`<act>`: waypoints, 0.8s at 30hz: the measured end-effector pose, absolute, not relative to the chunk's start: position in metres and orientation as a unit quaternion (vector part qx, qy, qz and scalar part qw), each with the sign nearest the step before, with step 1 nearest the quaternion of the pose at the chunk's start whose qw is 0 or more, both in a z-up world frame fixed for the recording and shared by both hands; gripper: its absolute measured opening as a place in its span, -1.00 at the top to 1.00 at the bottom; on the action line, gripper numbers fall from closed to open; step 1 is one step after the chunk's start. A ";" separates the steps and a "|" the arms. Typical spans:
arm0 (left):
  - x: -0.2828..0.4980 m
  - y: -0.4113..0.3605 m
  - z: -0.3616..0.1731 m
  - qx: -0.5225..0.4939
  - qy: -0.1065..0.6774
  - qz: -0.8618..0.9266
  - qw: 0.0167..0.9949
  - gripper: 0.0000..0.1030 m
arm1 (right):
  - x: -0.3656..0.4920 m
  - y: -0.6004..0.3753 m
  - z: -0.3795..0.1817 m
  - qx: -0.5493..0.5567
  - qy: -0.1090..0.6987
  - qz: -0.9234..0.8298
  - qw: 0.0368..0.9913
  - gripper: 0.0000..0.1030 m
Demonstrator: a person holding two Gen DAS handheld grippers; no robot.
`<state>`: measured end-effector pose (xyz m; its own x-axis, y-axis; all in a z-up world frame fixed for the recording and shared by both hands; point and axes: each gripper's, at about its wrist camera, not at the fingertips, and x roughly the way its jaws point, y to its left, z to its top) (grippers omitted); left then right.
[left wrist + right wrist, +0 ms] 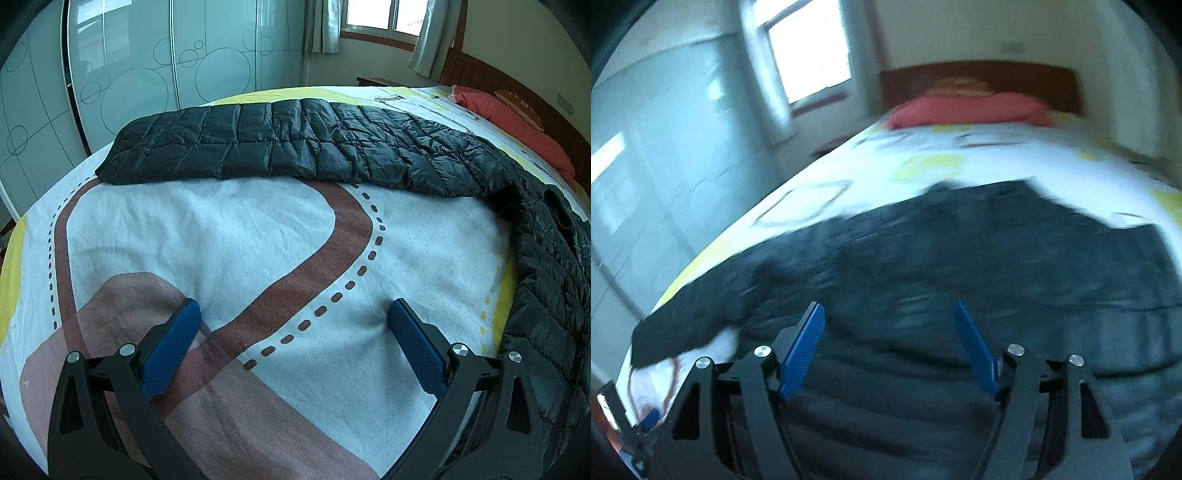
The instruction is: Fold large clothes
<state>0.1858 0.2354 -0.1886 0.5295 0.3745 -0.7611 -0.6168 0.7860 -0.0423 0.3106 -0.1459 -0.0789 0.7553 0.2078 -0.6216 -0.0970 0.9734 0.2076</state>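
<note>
A black quilted puffer jacket (314, 144) lies spread across the bed, over the white bedsheet printed with brown roads and yellow patches (221, 229). From the left wrist view it stretches along the far side and drapes down over the bed's right edge. The left tongs (293, 314) hang above bare sheet near the bed's near edge, blue pads wide apart and holding nothing. The right tongs (889, 317) hover over the jacket — also spread apart, empty — in a motion-blurred view. A coral-red pillow (971, 109) rests at the head of the bed against the dark wooden headboard (979, 79).
</note>
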 end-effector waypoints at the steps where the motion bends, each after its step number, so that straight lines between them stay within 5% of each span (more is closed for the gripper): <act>1: 0.186 0.235 -0.188 -0.156 0.390 0.288 0.861 -0.96 | 0.314 -0.173 -0.079 0.087 0.343 0.051 0.934 0.10; 4: 0.186 0.235 -0.189 -0.155 0.390 0.288 0.861 -0.96 | 0.325 -0.282 -0.091 0.149 0.359 -0.060 0.919 0.34; 9: 0.186 0.236 -0.189 -0.154 0.391 0.289 0.860 -0.96 | 0.324 -0.364 -0.119 0.167 0.369 -0.161 0.900 0.34; 14: 0.186 0.236 -0.189 -0.154 0.391 0.288 0.860 -0.96 | 0.333 -0.365 -0.162 0.144 0.410 -0.139 0.890 0.34; 24: 0.186 0.235 -0.189 -0.153 0.391 0.289 0.860 -0.96 | 0.353 -0.349 -0.122 0.103 0.381 -0.136 0.909 0.34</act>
